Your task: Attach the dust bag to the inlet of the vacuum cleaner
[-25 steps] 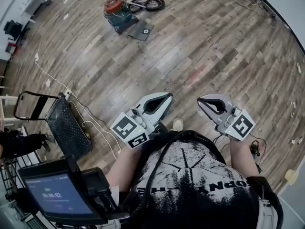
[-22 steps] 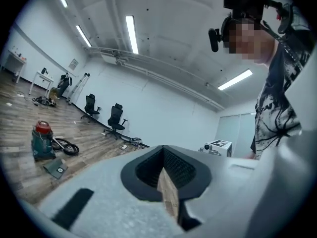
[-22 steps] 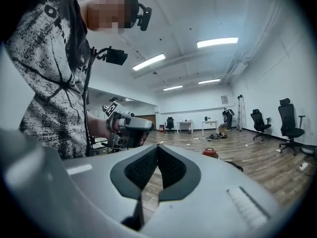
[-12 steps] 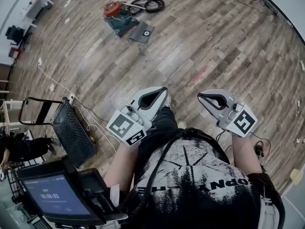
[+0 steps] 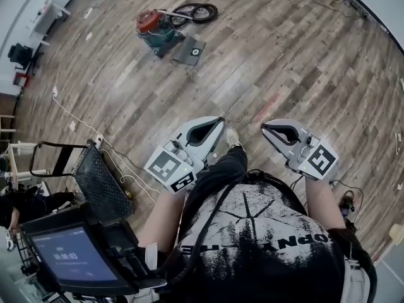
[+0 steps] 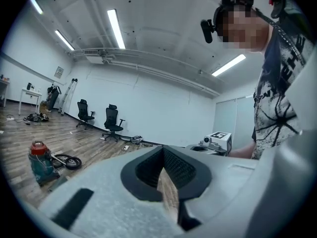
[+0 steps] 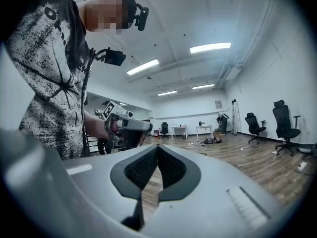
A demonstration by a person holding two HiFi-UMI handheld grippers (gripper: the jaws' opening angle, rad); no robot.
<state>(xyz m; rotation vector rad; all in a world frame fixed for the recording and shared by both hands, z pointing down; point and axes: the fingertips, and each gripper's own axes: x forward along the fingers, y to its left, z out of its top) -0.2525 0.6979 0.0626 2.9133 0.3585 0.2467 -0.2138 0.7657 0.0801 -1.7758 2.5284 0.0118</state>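
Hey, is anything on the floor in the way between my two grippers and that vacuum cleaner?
Nothing visible. Only bare wood floor lies between the left hand-held gripper, the right hand-held gripper and the vacuum cleaner. The mesh cart stands off to the person's left, clear of that path.

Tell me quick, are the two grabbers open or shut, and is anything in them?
Left gripper: shut, nothing held.
Right gripper: shut, nothing held.
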